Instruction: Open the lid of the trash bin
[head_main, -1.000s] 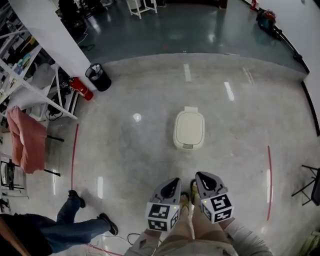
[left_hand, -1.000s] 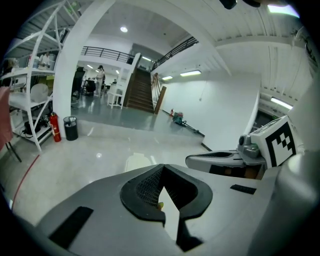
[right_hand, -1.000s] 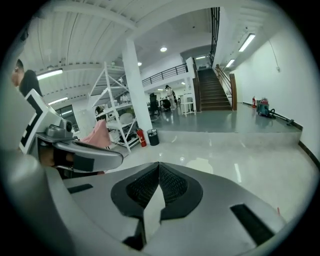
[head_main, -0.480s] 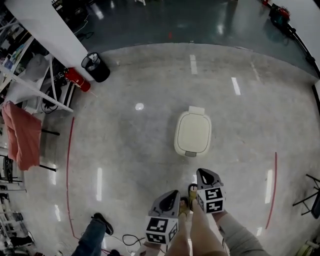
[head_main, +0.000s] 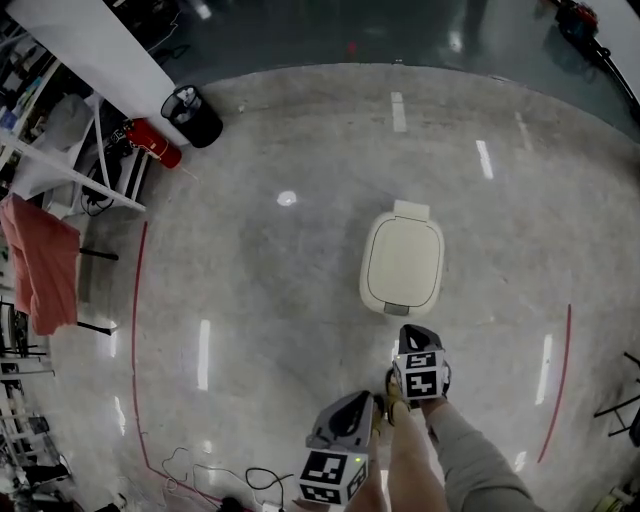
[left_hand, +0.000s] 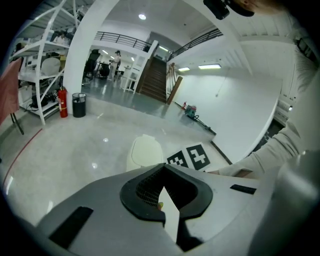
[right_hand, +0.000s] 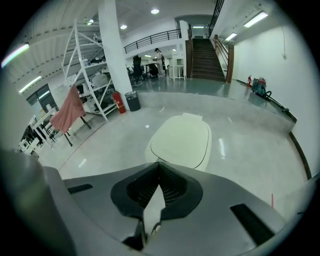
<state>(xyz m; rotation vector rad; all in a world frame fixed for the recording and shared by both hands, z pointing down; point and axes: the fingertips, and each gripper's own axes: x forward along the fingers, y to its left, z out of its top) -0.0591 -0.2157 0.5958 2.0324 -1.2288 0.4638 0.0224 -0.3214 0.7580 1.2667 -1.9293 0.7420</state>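
Observation:
The cream trash bin (head_main: 403, 265) stands on the polished floor with its lid down flat. In the head view my right gripper (head_main: 418, 333) is held just short of the bin's near edge, jaws shut and holding nothing. Further back and to the left is my left gripper (head_main: 348, 405), also shut and holding nothing. The right gripper view has the bin (right_hand: 182, 140) close ahead, just beyond the right gripper (right_hand: 159, 172). In the left gripper view the bin (left_hand: 145, 152) lies ahead past the left gripper (left_hand: 162, 175), with the right gripper's marker cube beside it.
A black waste basket (head_main: 193, 115) and a red fire extinguisher (head_main: 152, 143) stand at the far left by a white shelving rack (head_main: 70, 150). A red cloth (head_main: 40, 265) hangs at the left edge. Loose cables (head_main: 200, 480) lie on the floor at lower left.
I have walked toward the bin, which is now closer and larger. The right gripper has come forward to the bin's near edge. Another person's legs at lower left have left the view.

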